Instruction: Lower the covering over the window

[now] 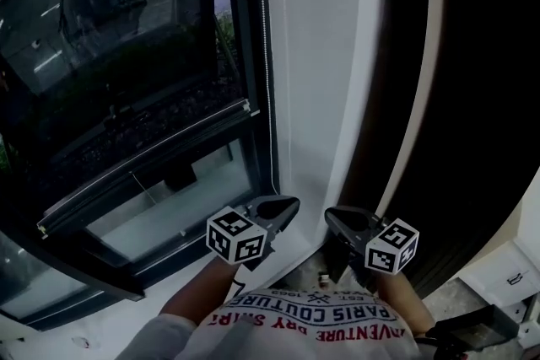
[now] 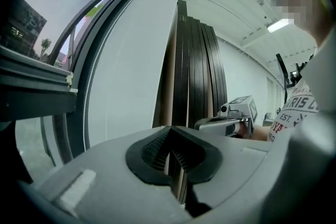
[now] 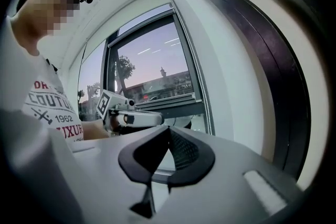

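Left tool (image 2: 170, 150) and right tool (image 3: 167, 150): both jaws fully closed, empty. Blind (image 1: 126, 55) hangs ahead-left of the left tool, its bottom rail (image 1: 143, 167) lying level. Bead chain (image 1: 267, 55) runs vertically just beyond the left tool's tip.

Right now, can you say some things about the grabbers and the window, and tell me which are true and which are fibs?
1. The left gripper and the right gripper are both shut and empty. True.
2. The right gripper is pulling the beaded cord. False: the cord hangs beside the window, and nothing touches it.
3. A tree shows outside through the window. True.
4. The person wears a plain black shirt. False: the shirt is light with printed letters.
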A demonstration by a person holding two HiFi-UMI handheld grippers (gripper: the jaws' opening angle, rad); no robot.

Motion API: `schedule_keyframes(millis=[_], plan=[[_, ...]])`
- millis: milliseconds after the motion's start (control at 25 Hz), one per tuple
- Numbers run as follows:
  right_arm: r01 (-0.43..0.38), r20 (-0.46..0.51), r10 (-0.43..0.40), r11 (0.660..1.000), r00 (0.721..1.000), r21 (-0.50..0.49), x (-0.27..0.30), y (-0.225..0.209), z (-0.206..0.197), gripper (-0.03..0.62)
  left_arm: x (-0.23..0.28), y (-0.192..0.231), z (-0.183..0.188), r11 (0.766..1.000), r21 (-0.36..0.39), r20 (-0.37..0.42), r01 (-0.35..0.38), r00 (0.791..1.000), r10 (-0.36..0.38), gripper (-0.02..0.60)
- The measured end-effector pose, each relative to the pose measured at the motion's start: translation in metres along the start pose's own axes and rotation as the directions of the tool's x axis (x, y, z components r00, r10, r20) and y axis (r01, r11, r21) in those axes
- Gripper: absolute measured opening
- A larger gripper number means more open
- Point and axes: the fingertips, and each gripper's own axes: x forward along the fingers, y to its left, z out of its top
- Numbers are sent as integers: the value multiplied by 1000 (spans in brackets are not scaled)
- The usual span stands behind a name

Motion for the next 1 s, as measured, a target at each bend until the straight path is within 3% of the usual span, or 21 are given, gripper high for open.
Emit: schedule_keyframes(millis=[360, 440, 520, 840, 1000], plan=[[15, -17, -15, 1000, 1000, -1, 20, -26, 1, 5, 34, 57, 69, 993, 116, 54, -19, 998, 13, 5], [34, -8, -34, 999, 999, -6, 22, -34, 4, 5, 41, 71, 82, 992, 128, 57, -14, 998, 7, 46], [52, 2, -52, 999, 999, 2, 23, -42, 7, 5, 46, 85, 94, 991, 134, 66, -20, 998, 11, 48], [89, 5, -89, 996, 996, 20, 13, -52, 4, 5, 59, 128, 121, 975, 192, 80, -110, 992, 96, 84], [91, -4, -91, 996, 996, 22, 12, -53, 1, 5, 56, 159, 128, 958, 205, 89, -202, 978, 187, 86]])
